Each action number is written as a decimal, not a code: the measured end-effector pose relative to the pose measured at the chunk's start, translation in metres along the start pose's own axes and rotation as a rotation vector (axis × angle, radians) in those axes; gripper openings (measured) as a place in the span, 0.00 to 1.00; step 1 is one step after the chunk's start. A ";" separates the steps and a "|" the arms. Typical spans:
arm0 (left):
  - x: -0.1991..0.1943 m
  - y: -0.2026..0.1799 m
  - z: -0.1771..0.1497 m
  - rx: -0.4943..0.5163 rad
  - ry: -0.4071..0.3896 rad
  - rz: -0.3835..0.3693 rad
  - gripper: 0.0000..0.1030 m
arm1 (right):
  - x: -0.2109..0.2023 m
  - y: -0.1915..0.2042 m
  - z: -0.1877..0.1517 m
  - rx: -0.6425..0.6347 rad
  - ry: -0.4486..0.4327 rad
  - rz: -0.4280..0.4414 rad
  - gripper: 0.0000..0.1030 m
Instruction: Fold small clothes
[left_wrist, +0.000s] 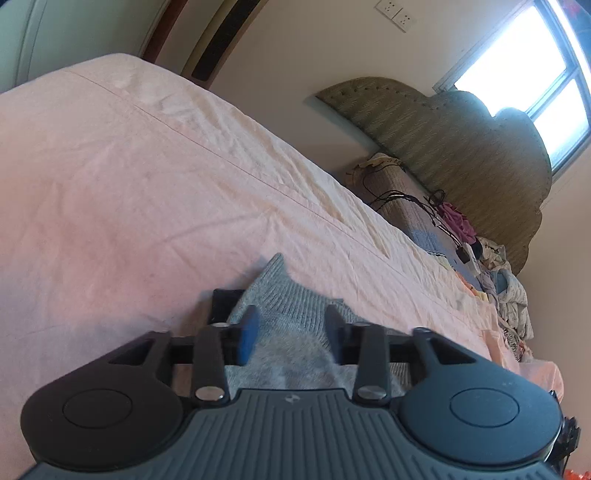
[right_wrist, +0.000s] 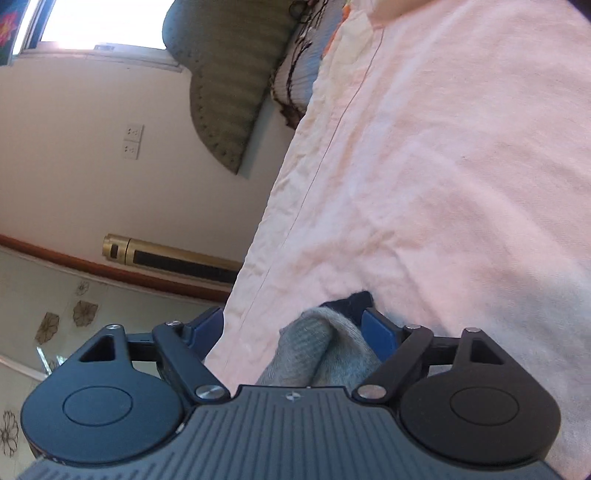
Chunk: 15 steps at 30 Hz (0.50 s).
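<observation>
A small grey knitted garment (left_wrist: 288, 317) lies on the pink bed sheet (left_wrist: 147, 184). In the left wrist view it runs between the fingers of my left gripper (left_wrist: 291, 328), whose jaws stand partly apart around the cloth without pinching it. In the right wrist view the same grey garment (right_wrist: 328, 347) is bunched up between the wide-open fingers of my right gripper (right_wrist: 295, 328), with a dark edge showing at its far end. The blue pads (right_wrist: 380, 332) do not press on it.
A green padded headboard (left_wrist: 443, 147) stands at the bed's far end. A pile of clothes and black cables (left_wrist: 480, 258) lies beside the pillows there. The bed edge (right_wrist: 258, 229) drops off to a wall with sockets (right_wrist: 133, 140) and a gold tower fan (right_wrist: 166, 254).
</observation>
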<state>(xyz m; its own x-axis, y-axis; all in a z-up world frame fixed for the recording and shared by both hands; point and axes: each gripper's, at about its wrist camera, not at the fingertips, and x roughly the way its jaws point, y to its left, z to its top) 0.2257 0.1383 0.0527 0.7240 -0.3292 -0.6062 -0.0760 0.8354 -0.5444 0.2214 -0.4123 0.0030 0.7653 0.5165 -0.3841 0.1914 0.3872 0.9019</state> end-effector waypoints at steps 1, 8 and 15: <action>-0.012 0.002 -0.009 0.025 -0.028 0.020 0.74 | -0.003 -0.002 -0.006 -0.026 0.021 0.011 0.79; -0.106 0.038 -0.099 -0.039 -0.111 0.027 0.75 | -0.084 0.002 -0.067 -0.254 0.077 -0.063 0.79; -0.127 0.070 -0.167 -0.364 -0.124 -0.118 0.83 | -0.140 -0.021 -0.129 -0.206 0.151 -0.086 0.82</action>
<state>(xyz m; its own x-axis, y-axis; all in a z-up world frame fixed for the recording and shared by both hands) 0.0143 0.1653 -0.0051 0.8178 -0.3396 -0.4646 -0.2088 0.5772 -0.7894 0.0310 -0.3943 0.0120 0.6481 0.5771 -0.4970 0.1107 0.5742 0.8112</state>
